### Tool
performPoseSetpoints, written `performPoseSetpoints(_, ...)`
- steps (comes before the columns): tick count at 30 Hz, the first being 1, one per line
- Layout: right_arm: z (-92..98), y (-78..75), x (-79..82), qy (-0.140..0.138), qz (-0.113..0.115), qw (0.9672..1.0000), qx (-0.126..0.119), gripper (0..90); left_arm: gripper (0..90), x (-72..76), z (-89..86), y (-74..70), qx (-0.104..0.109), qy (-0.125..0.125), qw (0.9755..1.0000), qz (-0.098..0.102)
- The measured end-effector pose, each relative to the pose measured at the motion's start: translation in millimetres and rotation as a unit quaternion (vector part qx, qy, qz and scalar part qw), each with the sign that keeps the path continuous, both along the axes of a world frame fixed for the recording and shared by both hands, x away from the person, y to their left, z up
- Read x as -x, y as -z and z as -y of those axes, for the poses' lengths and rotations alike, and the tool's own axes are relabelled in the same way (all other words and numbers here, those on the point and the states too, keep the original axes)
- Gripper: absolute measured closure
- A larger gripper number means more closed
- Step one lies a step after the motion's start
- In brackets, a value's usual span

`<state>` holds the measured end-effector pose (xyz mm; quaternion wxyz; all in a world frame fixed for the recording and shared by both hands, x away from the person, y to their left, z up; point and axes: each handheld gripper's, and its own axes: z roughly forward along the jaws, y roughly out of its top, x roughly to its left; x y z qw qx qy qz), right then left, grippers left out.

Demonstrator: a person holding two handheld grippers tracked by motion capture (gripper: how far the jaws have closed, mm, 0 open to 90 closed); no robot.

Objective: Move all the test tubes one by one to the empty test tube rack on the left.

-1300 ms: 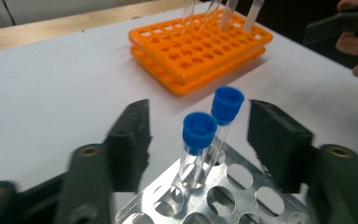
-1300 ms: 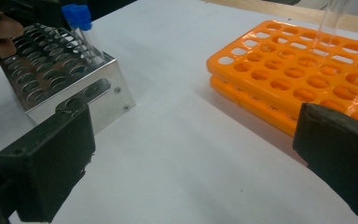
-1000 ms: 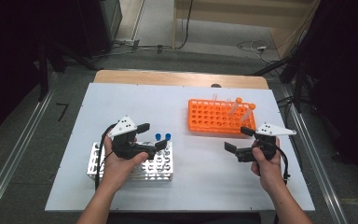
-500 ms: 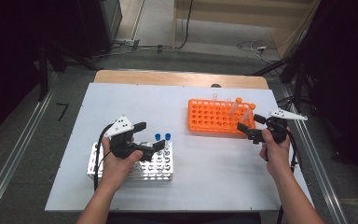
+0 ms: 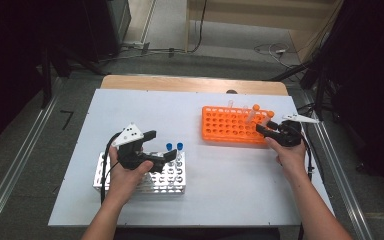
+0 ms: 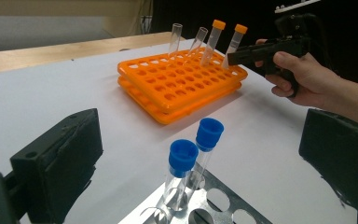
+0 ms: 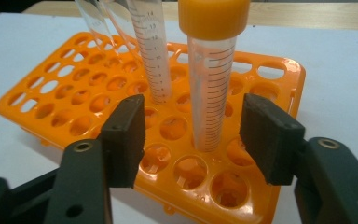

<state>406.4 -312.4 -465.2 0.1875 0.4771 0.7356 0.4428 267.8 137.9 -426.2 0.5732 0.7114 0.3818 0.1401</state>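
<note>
Orange rack (image 5: 232,126) sits on the white worktop (image 5: 190,112) at centre right of the high view, two tiers deep, with many round wells. Four tubes stand tilted in its far right corner: two uncapped clear ones and two with orange caps. Orange-capped tube (image 7: 210,70), graduated, stands in a well near the rack's front edge in the right gripper view, between the two fingers of the right gripper (image 7: 193,137). Those fingers have just been closing and are now half drawn in, one either side of the tube, a visible gap remaining on both sides, pads not pressing it. Right gripper also appears in the high view at the rack's right end (image 5: 266,131), held by the person's right hand (image 5: 291,155). Left gripper (image 5: 166,145) hangs over the metal rack (image 5: 145,176) at lower left of the high view, its fingers wide apart with nothing clamped. Two blue-capped tubes (image 6: 193,142) stand upright, side by side, in the metal rack's corner, between the left gripper's fingers without touching them.
</note>
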Motion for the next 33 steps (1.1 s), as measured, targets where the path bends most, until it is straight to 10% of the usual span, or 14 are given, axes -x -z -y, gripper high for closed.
performPoseSetpoints(15, -11.5, 9.3, -5.3, 0.03, 0.026, 0.9989, 0.027, 71.9, 0.0, -0.5, -0.2, 0.5, -0.003, -0.003, 1.0, -0.004)
performPoseSetpoints(33, -5.3, -20.8, 16.7, 0.011, 0.062, 0.9979, -0.019, 72.3, 0.0, 1.0, 3.1, -2.0, -0.005, 0.002, 1.0, 0.0)
